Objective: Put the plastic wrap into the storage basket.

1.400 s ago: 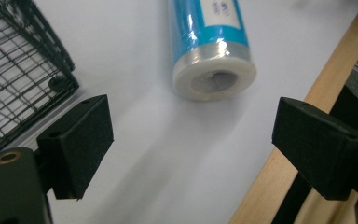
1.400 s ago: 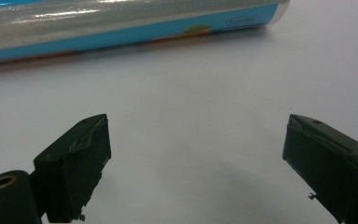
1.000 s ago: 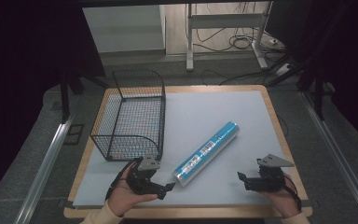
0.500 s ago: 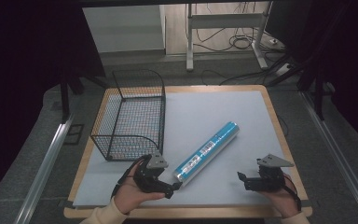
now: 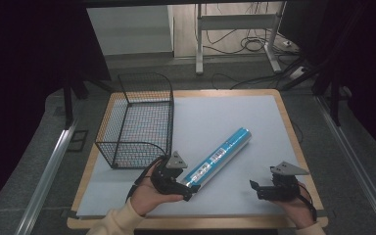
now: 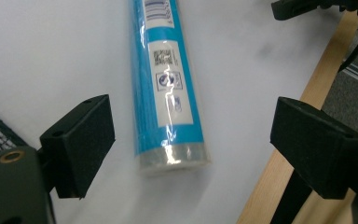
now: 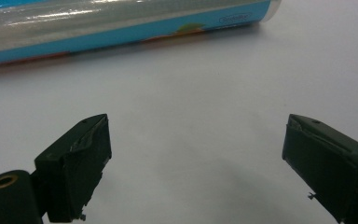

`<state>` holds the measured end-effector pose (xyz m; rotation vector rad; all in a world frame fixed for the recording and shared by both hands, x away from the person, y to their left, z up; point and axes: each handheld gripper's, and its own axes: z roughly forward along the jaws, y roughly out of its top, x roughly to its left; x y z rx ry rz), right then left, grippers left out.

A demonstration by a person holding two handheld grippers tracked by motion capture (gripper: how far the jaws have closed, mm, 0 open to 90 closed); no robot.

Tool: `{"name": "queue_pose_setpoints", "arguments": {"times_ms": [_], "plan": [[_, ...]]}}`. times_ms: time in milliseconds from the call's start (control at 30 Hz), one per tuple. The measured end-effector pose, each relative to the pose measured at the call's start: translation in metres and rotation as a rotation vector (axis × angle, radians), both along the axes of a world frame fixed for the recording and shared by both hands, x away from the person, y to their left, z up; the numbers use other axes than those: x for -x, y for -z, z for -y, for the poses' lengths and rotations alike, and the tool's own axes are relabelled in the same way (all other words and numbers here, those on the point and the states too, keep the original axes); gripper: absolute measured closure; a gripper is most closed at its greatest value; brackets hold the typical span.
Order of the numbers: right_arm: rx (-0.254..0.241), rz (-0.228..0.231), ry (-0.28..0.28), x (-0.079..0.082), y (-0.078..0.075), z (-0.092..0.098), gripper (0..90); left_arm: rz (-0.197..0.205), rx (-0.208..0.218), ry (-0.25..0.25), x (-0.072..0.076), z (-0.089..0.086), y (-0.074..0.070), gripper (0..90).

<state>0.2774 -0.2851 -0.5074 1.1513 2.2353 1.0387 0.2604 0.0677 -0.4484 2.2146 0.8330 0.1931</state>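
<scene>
While the blue tube [image 5: 219,156] lies slantwise on the white counter [image 5: 215,117], its near end points toward the left claw [image 5: 190,192] and its far end toward the far right. In the left gripper view the left claw's jaws stand wide on either side of the tube's near end [image 6: 170,102] without touching it; they have just been closing a little. A wire basket [image 5: 137,120] stands to the left, just beyond that hand. Well apart on the near right, the right claw [image 5: 252,188] rests low over the counter, its jaws wide with nothing between them, the tube [image 7: 121,21] lying beyond them.
</scene>
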Motion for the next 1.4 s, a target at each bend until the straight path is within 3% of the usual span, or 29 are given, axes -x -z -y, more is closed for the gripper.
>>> {"name": "queue_pose_setpoints", "arguments": {"times_ms": [633,1400], "plan": [[0.001,-0.002,0.005,-0.001,0.001,0.001,8.1,-0.015,-0.063,0.009,-0.031,0.043,-0.001,13.3],[-0.005,-0.006,0.013,-0.001,0.001,0.002,8.7,-0.086,-0.121,0.010,-0.067,0.070,0.017,13.4]]}}
